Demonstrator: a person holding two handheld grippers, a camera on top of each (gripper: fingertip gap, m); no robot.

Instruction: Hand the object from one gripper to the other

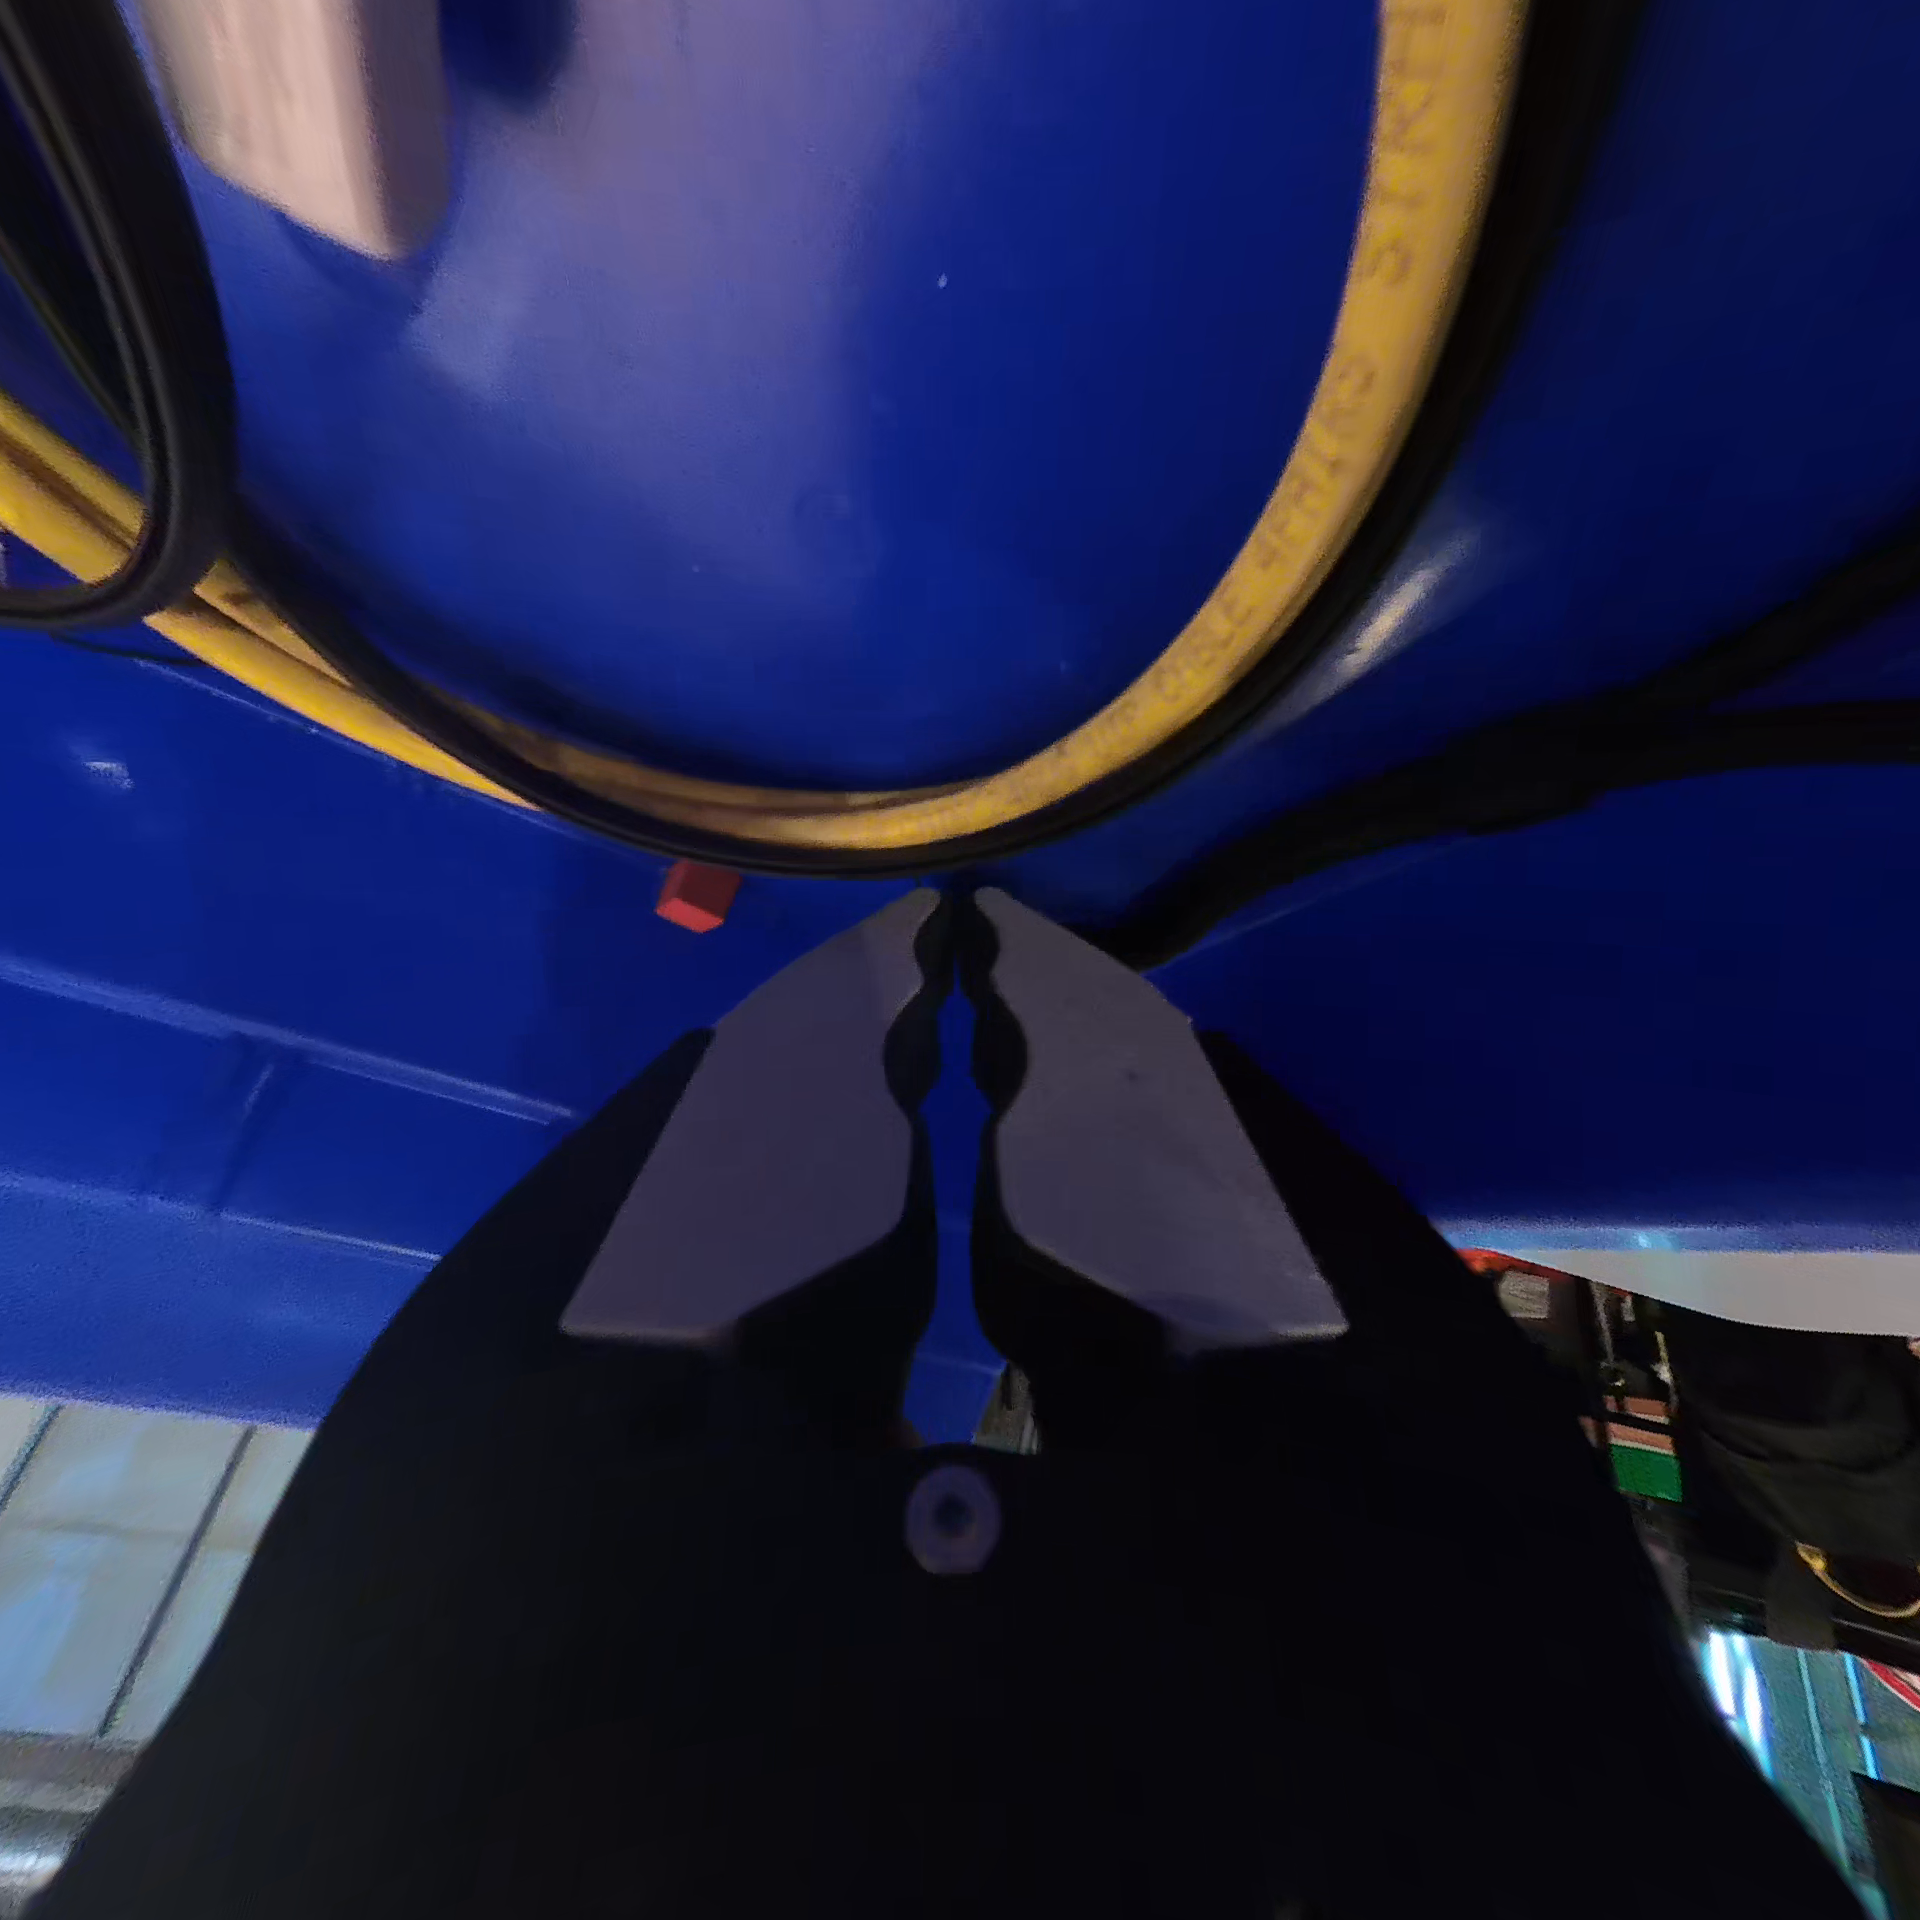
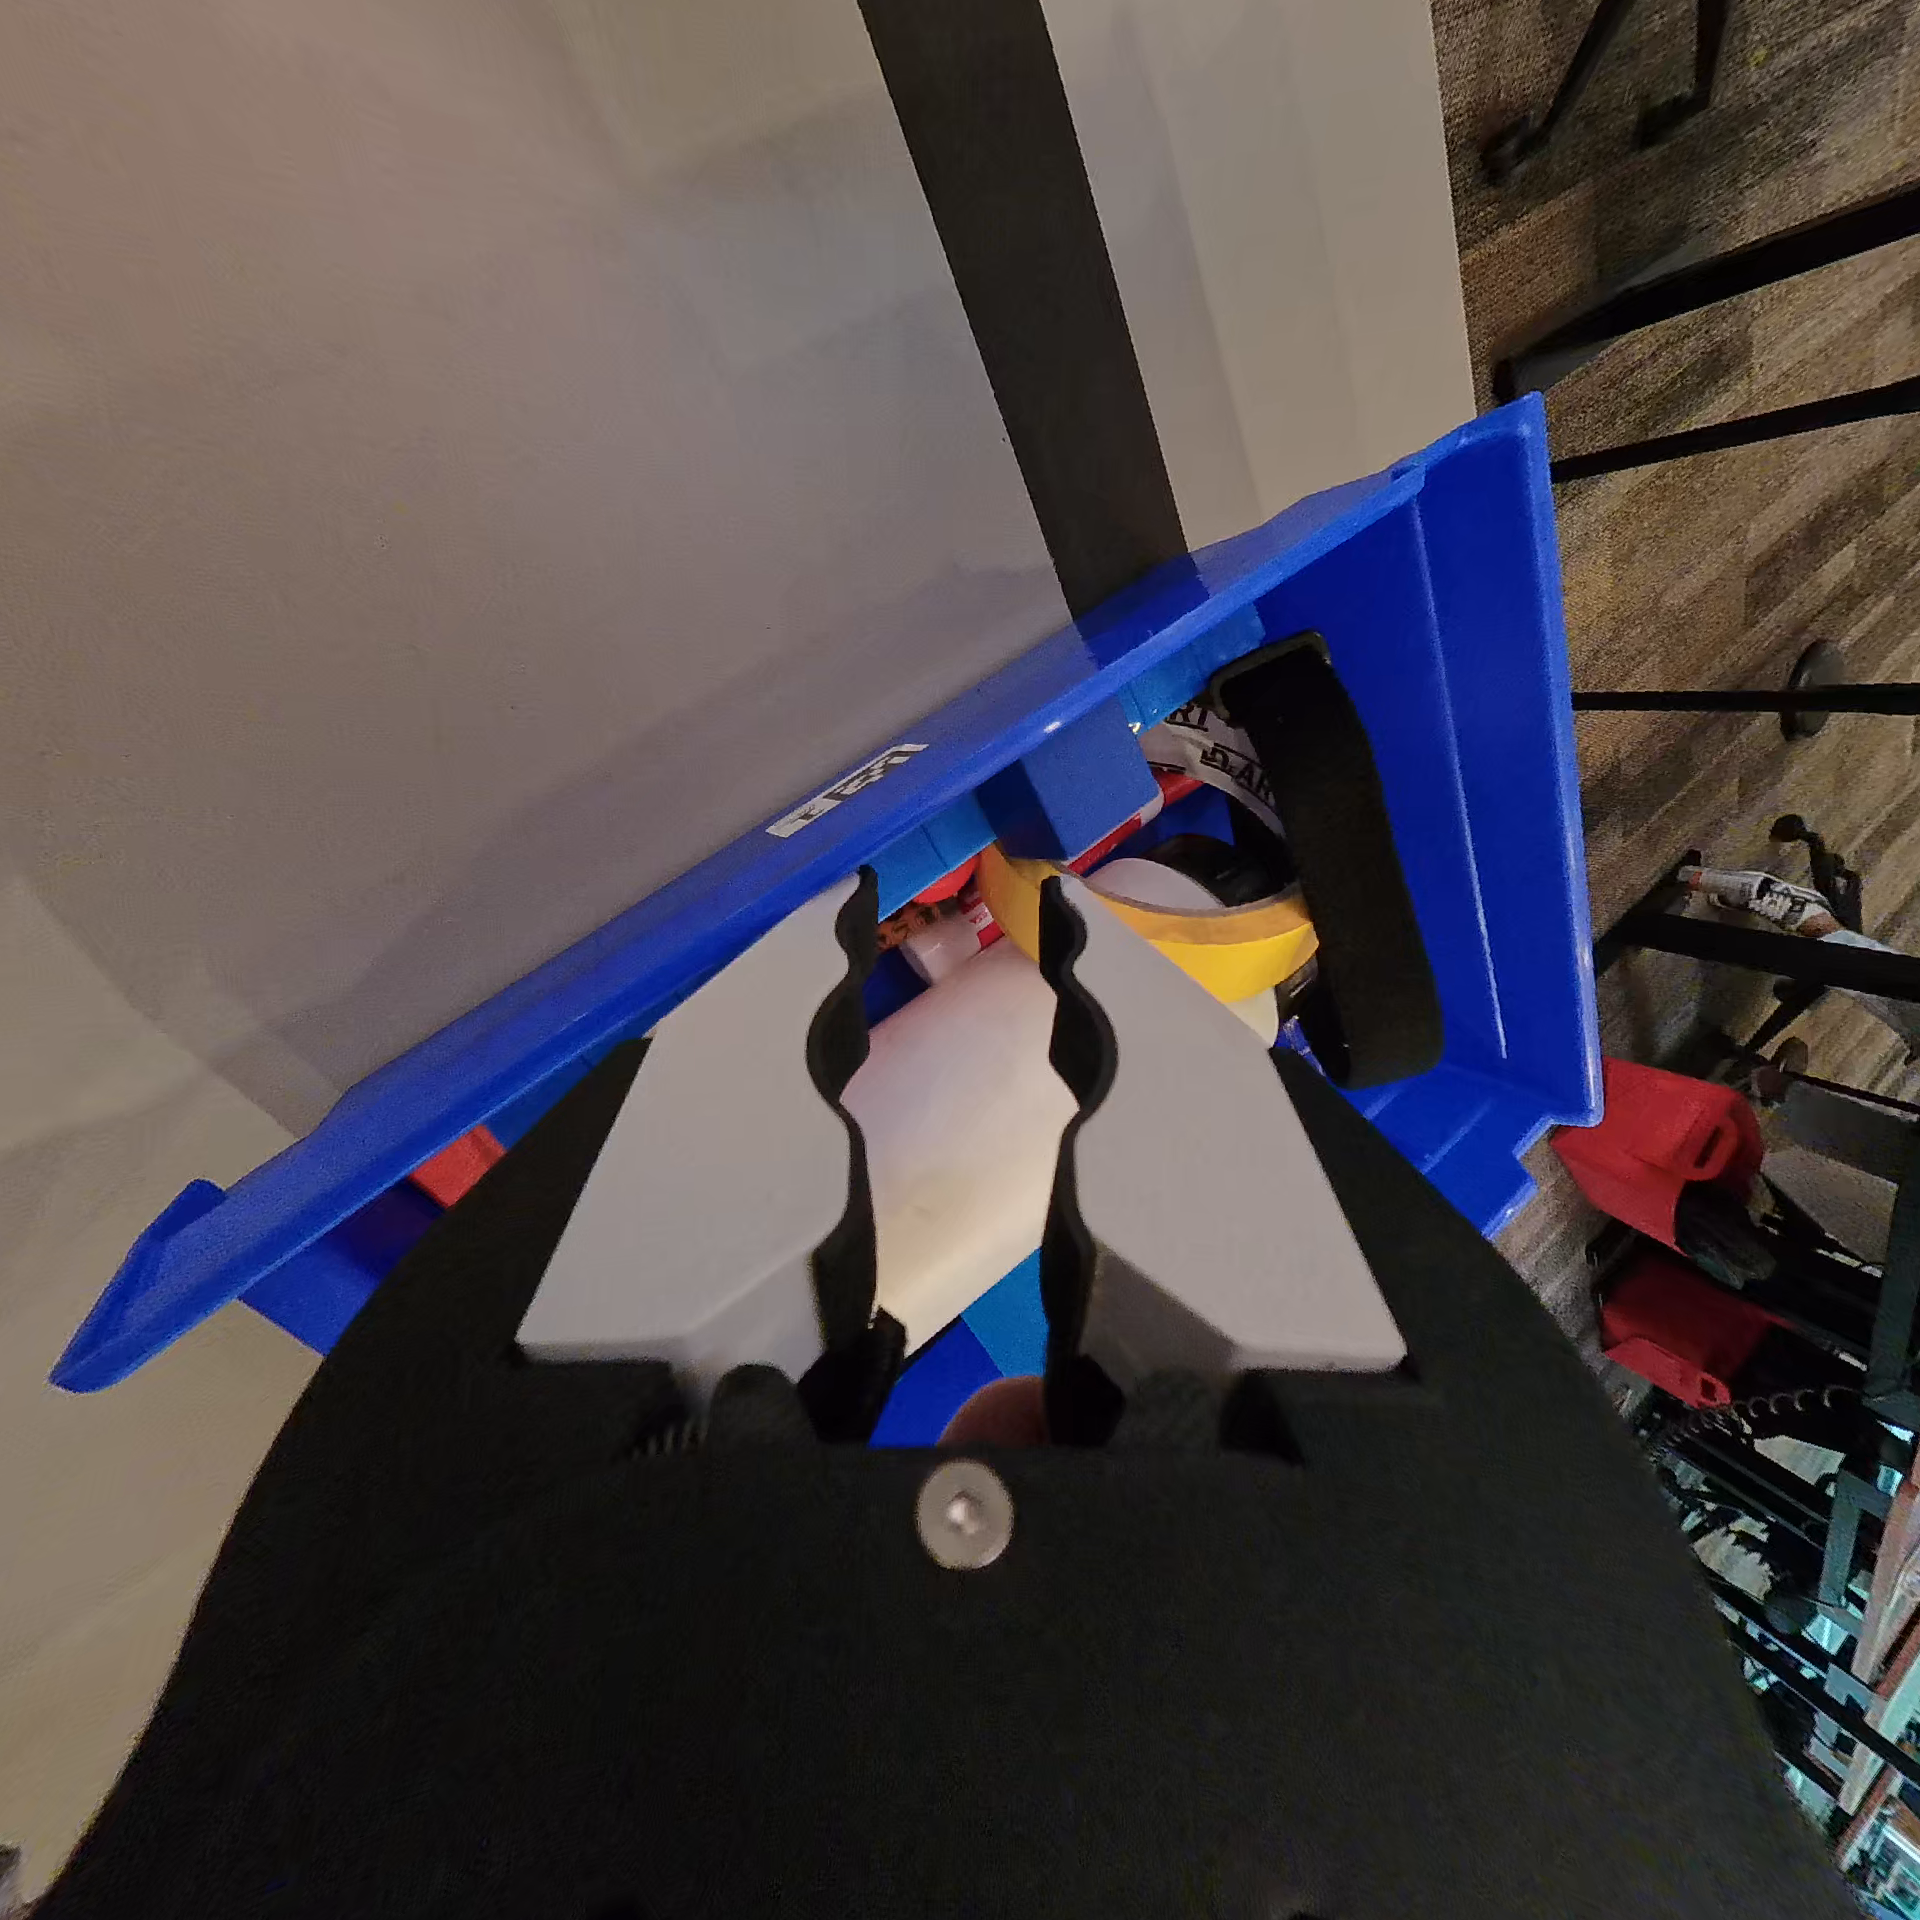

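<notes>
In the left wrist view my left gripper (image 1: 956,914) is shut, deep inside the blue bin (image 1: 831,416). Its tips meet right under a thin black cable that runs along a yellow cable (image 1: 1299,540). I cannot tell whether the tips pinch that cable. In the right wrist view my right gripper (image 2: 956,888) is shut on a white bottle (image 2: 956,1122) with a red cap, over the blue bin (image 2: 623,997). The bottle's body fills the space between both pads. Neither view shows the other gripper.
The bin holds a yellow tape roll (image 2: 1226,945), a black strap roll (image 2: 1340,862), a blue foam block (image 2: 1081,779) and a red block (image 1: 698,899). Black cables (image 1: 177,468) loop at the left. The bin sits on a pale table (image 2: 416,520). Carpet and chair legs lie to the right. Across from one pair of fingers to the other is roughly 75 cm.
</notes>
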